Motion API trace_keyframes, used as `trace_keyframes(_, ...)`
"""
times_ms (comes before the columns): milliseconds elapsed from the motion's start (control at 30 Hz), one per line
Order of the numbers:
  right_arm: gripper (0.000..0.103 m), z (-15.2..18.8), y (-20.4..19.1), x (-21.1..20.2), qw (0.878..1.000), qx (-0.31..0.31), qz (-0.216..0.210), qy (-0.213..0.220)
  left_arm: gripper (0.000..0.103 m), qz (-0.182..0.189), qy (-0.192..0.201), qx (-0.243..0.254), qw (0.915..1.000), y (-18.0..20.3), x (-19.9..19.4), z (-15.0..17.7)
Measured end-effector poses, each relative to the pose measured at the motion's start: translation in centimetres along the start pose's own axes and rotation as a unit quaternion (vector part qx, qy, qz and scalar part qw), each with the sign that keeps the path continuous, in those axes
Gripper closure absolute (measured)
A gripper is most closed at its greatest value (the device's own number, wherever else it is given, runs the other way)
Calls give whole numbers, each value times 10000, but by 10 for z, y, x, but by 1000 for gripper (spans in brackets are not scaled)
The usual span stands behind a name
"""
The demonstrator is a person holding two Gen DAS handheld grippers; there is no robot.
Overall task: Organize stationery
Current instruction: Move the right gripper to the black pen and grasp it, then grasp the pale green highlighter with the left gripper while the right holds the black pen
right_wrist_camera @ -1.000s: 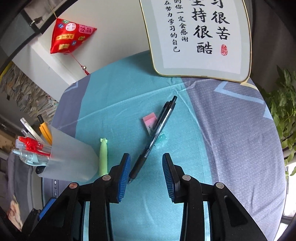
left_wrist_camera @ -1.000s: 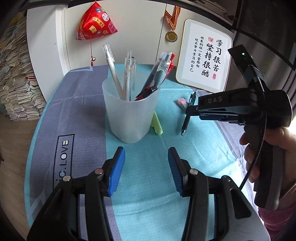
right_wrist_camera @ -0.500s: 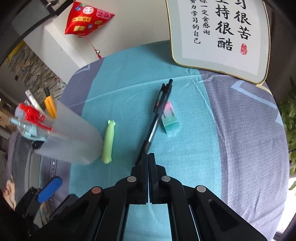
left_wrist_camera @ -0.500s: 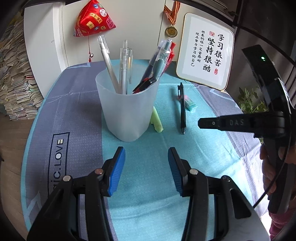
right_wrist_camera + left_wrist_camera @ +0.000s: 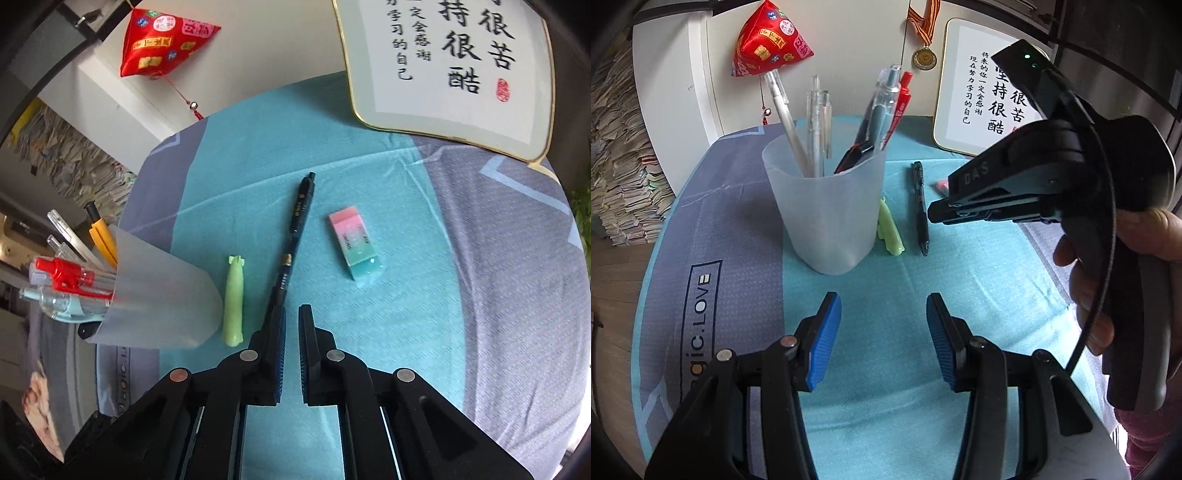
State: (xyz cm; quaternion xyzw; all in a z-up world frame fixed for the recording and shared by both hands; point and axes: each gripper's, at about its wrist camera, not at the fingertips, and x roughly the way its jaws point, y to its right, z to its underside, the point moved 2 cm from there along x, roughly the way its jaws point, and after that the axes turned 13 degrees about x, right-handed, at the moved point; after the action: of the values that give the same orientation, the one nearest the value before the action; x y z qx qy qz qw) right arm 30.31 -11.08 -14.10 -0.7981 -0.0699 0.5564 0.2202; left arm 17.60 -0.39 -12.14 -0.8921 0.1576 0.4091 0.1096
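Note:
A frosted plastic cup (image 5: 827,210) holding several pens stands on the table; it also shows in the right wrist view (image 5: 155,302). A black pen (image 5: 921,206) lies flat right of it, also in the right wrist view (image 5: 293,236). A pale green eraser stick (image 5: 890,232) lies between cup and pen. A pink-and-teal eraser (image 5: 354,242) lies right of the pen. My left gripper (image 5: 882,332) is open and empty, in front of the cup. My right gripper (image 5: 291,332) hovers over the pen's near tip, jaws slightly apart and empty.
A framed calligraphy board (image 5: 454,62) leans at the table's back right. A red hanging ornament (image 5: 768,48) and a medal (image 5: 924,57) hang on the wall behind. Paper stacks (image 5: 617,177) stand left of the table. The cloth (image 5: 879,387) covers the table.
The right gripper shut without the pen half a second ago, then parted a little. It has moved left, closer over the pen's tip. The pen lies still on the cloth.

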Motion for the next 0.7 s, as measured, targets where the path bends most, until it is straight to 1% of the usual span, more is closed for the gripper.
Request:
trace_keyframes(133, 97, -5, -10, 13, 9996, -99, 275, 27, 58, -13, -36, -125, 9999, -10, 1, 2)
trace_keyframes(200, 91, -6, -13, 17, 9995, -117, 293, -3, 58, -26, -37, -157, 9999, -12, 3, 0)
trace_keyframes(267, 79, -7, -14, 19, 9993, -126, 349, -4, 58, -35, -48, -183, 9998, -13, 4, -1)
trace_keyframes(333, 76, -8, -17, 20, 9989, -155, 431, 59, 58, -13, -35, -195, 9998, -13, 6, -2)
trace_keyframes(400, 76, -9, -20, 23, 9990, -223, 386, 90, 58, -13, -50, -229, 9997, -13, 8, -3)
trace_keyframes(433, 89, -9, -21, 24, 9989, -249, 389, 84, 58, 20, -54, -252, 9997, -13, 9, -3)
trace_keyframes(467, 90, -8, -19, 23, 9991, -257, 337, 60, 58, 59, -58, -274, 9996, -13, 9, -4)
trace_keyframes(533, 92, -3, -17, 19, 9986, -385, 366, -6, 58, 136, -73, -276, 9995, -10, 10, -6)
trace_keyframes(600, 92, 9, -11, 9, 9973, -617, 401, -12, 58, 183, -104, -236, 9995, -6, 13, -9)
trace_keyframes(700, 92, 30, 7, -9, 9956, -819, 429, -140, 58, 182, -102, -192, 9996, 3, 19, -15)
